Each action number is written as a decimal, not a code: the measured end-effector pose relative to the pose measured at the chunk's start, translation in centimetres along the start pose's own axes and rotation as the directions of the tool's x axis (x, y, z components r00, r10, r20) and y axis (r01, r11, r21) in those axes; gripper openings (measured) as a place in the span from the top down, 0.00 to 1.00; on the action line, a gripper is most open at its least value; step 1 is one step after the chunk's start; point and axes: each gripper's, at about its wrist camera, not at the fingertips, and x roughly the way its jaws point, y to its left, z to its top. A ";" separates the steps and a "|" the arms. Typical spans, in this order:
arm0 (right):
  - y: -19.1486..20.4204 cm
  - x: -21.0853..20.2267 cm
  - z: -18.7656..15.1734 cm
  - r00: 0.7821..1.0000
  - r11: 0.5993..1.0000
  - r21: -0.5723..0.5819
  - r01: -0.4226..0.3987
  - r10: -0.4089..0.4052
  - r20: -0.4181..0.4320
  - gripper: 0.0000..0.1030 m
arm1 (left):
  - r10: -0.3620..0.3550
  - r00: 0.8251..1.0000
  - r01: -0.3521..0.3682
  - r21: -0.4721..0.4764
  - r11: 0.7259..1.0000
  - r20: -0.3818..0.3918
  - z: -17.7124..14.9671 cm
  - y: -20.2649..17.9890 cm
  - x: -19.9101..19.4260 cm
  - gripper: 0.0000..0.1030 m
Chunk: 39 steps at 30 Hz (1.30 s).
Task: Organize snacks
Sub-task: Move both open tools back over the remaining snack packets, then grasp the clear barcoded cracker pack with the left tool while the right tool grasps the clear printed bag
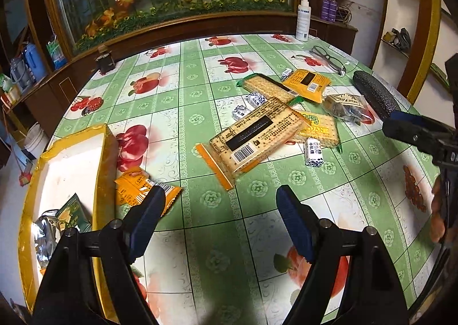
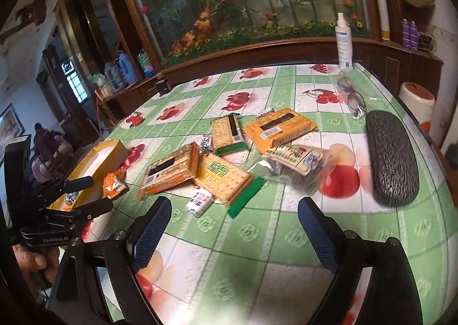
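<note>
On the fruit-print tablecloth (image 1: 200,113), your left gripper (image 1: 220,202) and right gripper (image 2: 234,210) stood apart, empty; the box (image 1: 107,159) hid its contents, perhaps foil packets.

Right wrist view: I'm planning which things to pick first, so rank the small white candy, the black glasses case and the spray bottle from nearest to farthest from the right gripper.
1. Small white candy, just ahead, left.
2. Black glasses case, right side.
3. Spray bottle, far edge.

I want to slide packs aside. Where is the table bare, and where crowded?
Bare: the cloth between the yellow box, the tank's wooden base and the snack pile; also the near edge. Crowded: around the cracker packs and toward the glasses case.
</note>
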 end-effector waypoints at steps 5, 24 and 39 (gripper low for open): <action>-2.3 1.9 2.0 0.997 0.999 -0.030 0.040 -0.042 -0.060 0.10 | -0.024 1.000 0.023 -0.017 1.000 -0.019 0.3 0.3 1.0 0.23; -3.4 5.9 5.1 0.986 0.975 -0.218 -0.040 0.003 -0.169 0.10 | -0.129 0.980 0.160 0.215 0.963 -0.151 5.3 -2.7 7.9 0.23; -5.1 10.2 5.4 0.953 0.974 -0.213 -0.079 0.011 -0.303 0.10 | -0.182 0.951 0.241 0.233 0.942 -0.250 6.3 -3.4 11.6 0.21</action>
